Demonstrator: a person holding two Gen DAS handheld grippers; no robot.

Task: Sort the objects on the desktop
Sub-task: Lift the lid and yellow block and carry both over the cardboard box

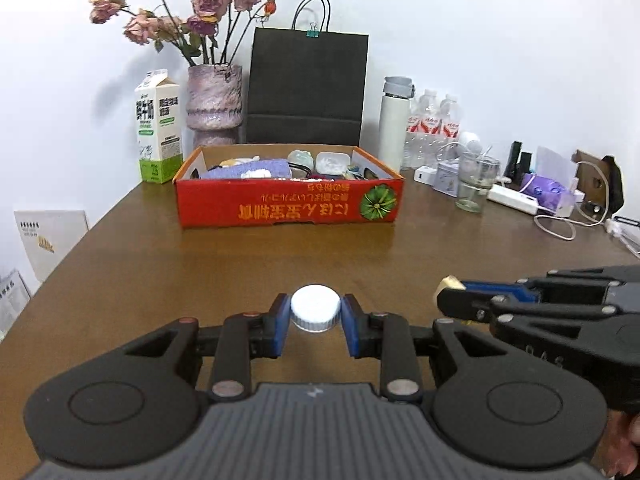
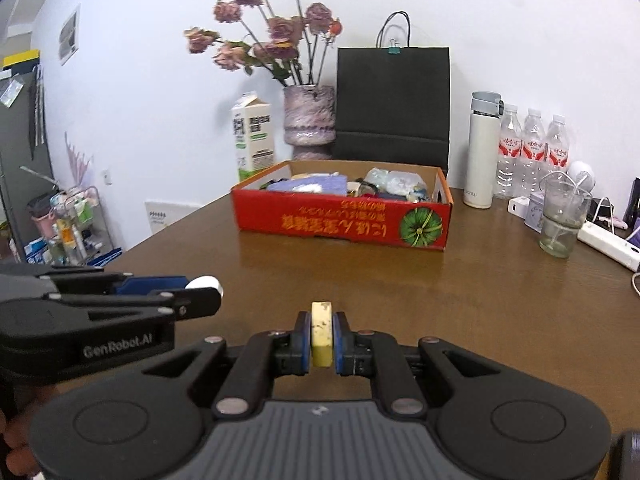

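Observation:
My left gripper (image 1: 315,314) is shut on a white ribbed cap (image 1: 315,308), held above the brown table (image 1: 200,264). My right gripper (image 2: 322,334) is shut on a thin pale yellow block (image 2: 322,330), held on edge between the blue pads. Each gripper shows in the other's view: the right one (image 1: 452,292) at the right with the yellow block (image 1: 448,283) at its tip, the left one (image 2: 204,292) at the left with the white cap (image 2: 205,282). Ahead stands an open red cardboard box (image 1: 288,204) (image 2: 340,220) holding several small items.
Behind the box are a milk carton (image 1: 158,128), a vase of dried roses (image 1: 214,100) and a black paper bag (image 1: 306,84). To the right are a white flask (image 1: 395,120), water bottles (image 2: 532,148), a glass (image 2: 562,216), a power strip (image 1: 516,198) and cables. A cart (image 2: 68,224) stands off the table's left.

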